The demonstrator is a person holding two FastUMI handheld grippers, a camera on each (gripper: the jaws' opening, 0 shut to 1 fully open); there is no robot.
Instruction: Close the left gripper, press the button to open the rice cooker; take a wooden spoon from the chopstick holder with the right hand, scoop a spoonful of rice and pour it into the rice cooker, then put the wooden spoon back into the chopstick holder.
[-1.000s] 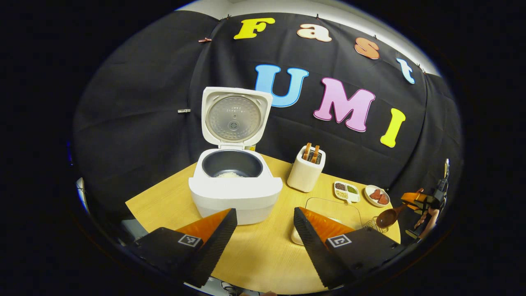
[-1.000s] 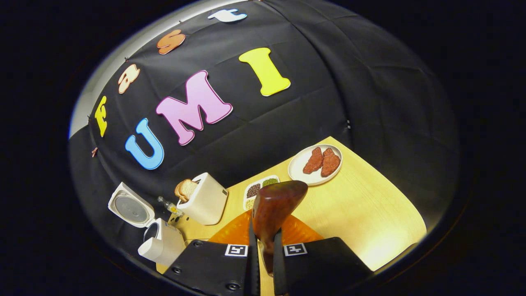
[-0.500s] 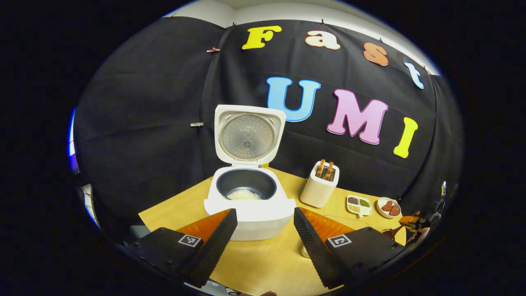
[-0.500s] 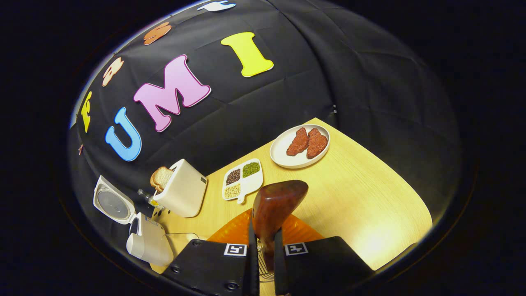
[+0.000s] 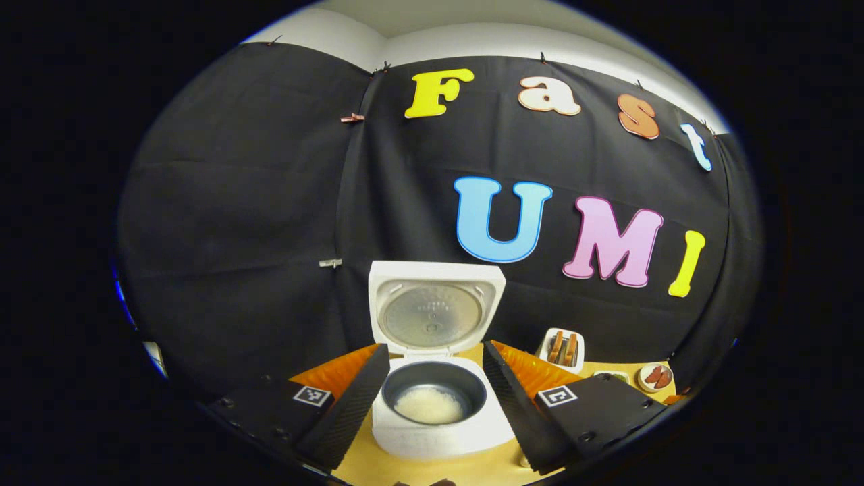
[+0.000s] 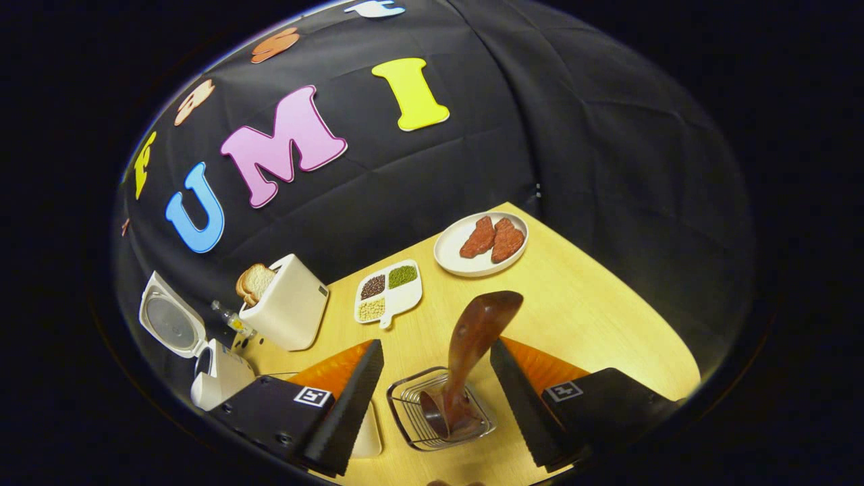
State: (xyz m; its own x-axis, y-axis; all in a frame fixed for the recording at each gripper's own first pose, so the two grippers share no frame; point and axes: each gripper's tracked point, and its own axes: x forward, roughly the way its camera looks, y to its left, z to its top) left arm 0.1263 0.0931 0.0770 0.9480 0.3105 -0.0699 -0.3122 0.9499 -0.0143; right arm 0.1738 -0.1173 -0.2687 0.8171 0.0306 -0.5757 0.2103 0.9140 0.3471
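- In the left gripper view, the rice cooker (image 5: 432,405) is seen with its lid (image 5: 435,314) standing up and open, and white rice (image 5: 429,403) is seen lying in the pot.
- The left gripper (image 5: 435,398) is held wide open with nothing between its fingers. The cooker is framed between them, so the pot could be bumped if the gripper is pushed down.
- In the right gripper view, a toaster (image 6: 282,309) with bread is seen at the left, then a small dish of beans (image 6: 389,291), then a plate of meat (image 6: 480,243) farther back on the table (image 6: 607,317).
- The right gripper (image 6: 435,398) is spread wide and nothing is held by it.
- The wooden spoon (image 6: 472,351) is stood in the wire chopstick holder (image 6: 439,408), between the open fingers and not touched by them. It is leaned to the right, with its bowl end up.
- The spoon could be knocked out, or the light holder tipped over, if a finger is dragged sideways while the gripper is pulled away.
- The lean could let the spoon slip over the rim if the table is shaken.
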